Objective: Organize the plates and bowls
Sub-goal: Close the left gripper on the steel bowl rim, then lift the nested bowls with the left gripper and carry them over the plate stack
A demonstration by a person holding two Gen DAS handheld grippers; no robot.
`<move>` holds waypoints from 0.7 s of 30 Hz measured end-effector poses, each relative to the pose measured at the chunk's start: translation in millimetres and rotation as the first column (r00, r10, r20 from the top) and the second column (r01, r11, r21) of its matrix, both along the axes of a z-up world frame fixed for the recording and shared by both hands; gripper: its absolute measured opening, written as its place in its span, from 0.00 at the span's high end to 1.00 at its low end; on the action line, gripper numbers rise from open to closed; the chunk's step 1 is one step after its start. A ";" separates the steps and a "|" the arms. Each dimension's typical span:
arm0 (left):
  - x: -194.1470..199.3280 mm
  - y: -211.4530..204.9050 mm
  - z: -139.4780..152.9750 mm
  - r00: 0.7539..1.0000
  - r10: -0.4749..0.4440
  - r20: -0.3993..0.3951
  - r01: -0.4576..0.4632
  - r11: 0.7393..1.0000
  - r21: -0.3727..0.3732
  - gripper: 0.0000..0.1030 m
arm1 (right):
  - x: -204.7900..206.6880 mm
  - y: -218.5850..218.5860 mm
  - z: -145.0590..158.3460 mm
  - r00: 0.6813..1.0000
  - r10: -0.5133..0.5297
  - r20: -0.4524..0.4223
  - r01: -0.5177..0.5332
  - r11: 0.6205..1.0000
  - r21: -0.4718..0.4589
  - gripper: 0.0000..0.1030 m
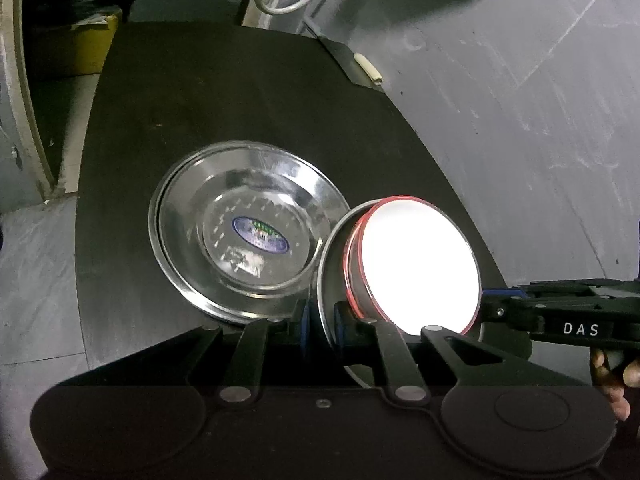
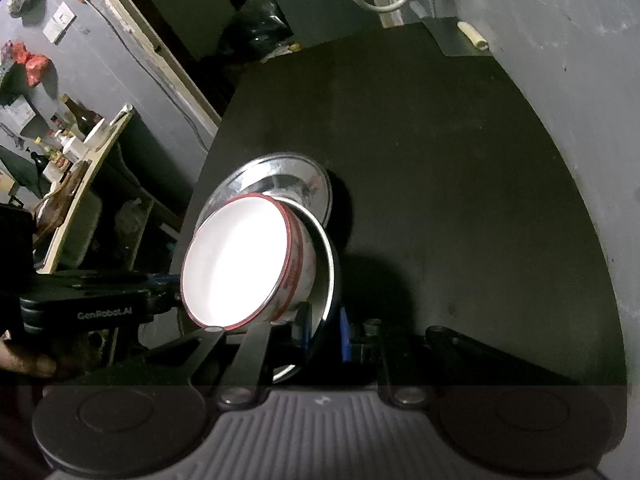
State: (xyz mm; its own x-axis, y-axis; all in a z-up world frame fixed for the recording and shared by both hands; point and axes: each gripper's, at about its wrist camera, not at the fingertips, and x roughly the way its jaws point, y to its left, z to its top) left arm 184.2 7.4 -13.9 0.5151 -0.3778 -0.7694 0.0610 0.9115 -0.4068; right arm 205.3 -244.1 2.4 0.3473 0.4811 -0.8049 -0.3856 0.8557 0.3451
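A steel plate (image 1: 332, 264) carries a white bowl with a red rim (image 1: 416, 264). Both grippers hold this plate by opposite edges, above the black table. My left gripper (image 1: 320, 320) is shut on the plate's near edge. My right gripper (image 2: 324, 332) is shut on the plate's other edge (image 2: 326, 272), with the bowl (image 2: 236, 264) to its left. A second steel plate with a blue sticker (image 1: 244, 240) lies flat on the table just behind; it also shows in the right wrist view (image 2: 288, 180). The right gripper shows at the right of the left wrist view (image 1: 492, 300).
The black table (image 1: 240, 100) has a rounded right edge with grey floor (image 1: 520, 100) beyond. A dark flat tool with a cream handle (image 1: 370, 68) lies at the far corner. A cluttered wooden shelf (image 2: 80, 152) stands left of the table.
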 end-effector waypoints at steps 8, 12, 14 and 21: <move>18.1 2.1 -2.9 0.998 0.061 0.002 -0.061 0.998 0.002 0.90 | 18.6 4.2 -0.8 0.999 0.051 -0.005 -0.051 0.999 -0.008 0.84; 24.1 6.4 -0.9 0.995 0.097 0.004 -0.097 0.995 0.006 0.90 | 29.8 9.6 0.9 0.997 0.082 -0.005 -0.082 0.997 -0.006 0.84; 27.6 10.6 -0.6 0.993 0.121 0.004 -0.121 0.993 0.008 0.90 | 33.4 14.4 0.5 0.995 0.099 -0.004 -0.099 0.995 -0.006 0.84; 37.6 28.7 -0.5 0.977 0.213 -0.004 -0.212 0.977 0.024 0.91 | 54.6 38.5 -0.6 0.983 0.182 -0.005 -0.182 0.983 -0.004 0.83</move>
